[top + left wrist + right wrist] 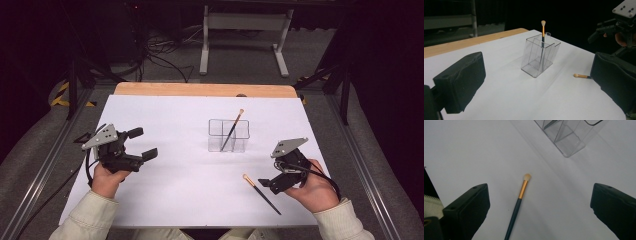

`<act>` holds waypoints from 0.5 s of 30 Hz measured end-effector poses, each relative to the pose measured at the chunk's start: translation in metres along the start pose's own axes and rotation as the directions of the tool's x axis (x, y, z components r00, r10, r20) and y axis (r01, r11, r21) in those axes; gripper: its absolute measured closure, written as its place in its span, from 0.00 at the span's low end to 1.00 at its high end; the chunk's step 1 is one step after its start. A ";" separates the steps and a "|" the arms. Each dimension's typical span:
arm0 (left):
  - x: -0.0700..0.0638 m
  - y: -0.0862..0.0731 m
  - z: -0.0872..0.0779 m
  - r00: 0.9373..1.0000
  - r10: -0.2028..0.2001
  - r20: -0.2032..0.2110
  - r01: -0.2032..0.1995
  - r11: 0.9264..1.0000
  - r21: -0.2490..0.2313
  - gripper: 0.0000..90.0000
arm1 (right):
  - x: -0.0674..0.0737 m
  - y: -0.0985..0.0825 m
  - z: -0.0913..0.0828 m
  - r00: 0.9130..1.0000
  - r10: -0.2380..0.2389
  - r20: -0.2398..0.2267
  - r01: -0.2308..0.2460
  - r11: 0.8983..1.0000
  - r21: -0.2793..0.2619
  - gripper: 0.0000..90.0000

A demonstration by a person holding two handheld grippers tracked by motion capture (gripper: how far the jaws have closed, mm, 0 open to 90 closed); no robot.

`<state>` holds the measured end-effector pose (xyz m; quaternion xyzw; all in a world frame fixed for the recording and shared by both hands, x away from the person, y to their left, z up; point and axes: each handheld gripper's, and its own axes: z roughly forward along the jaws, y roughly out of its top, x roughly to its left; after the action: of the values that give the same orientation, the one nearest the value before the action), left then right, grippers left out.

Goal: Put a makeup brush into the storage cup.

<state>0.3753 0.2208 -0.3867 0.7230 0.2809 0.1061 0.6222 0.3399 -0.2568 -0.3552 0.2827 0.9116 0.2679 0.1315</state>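
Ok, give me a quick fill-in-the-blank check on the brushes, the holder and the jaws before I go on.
1. One makeup brush stands in the clear ____ organizer.
2. The second brush lies flat on the ____ table cover.
3. The right gripper has its jaws ____, either side of that brush.
4. The left gripper holds ____.

Missing words: acrylic; white; open; nothing

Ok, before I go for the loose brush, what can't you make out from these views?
- Loose makeup brush: handle end cut off by the bottom edge in the right gripper view; in the left gripper view the left gripper's own jaw hides its handle.
- Clear organizer: top cut off by the upper edge in the right gripper view.
- Standing brush: where its lower tip rests is too small to tell in the high view.
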 end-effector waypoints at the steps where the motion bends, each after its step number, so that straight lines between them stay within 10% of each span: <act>1: 0.000 0.000 0.000 1.000 0.000 0.000 0.000 1.000 0.001 0.01 | 0.001 0.002 0.002 1.000 -0.002 -0.010 0.002 1.000 0.017 0.03; 15: 0.002 -0.005 0.003 1.000 -0.019 0.009 0.019 1.000 0.013 0.01 | 0.003 0.010 0.015 0.999 0.019 -0.047 -0.013 0.993 0.115 0.04</act>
<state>0.3772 0.2195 -0.3922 0.7248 0.2855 0.0954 0.6198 0.3477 -0.2421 -0.3619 0.2904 0.9261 0.2230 0.0909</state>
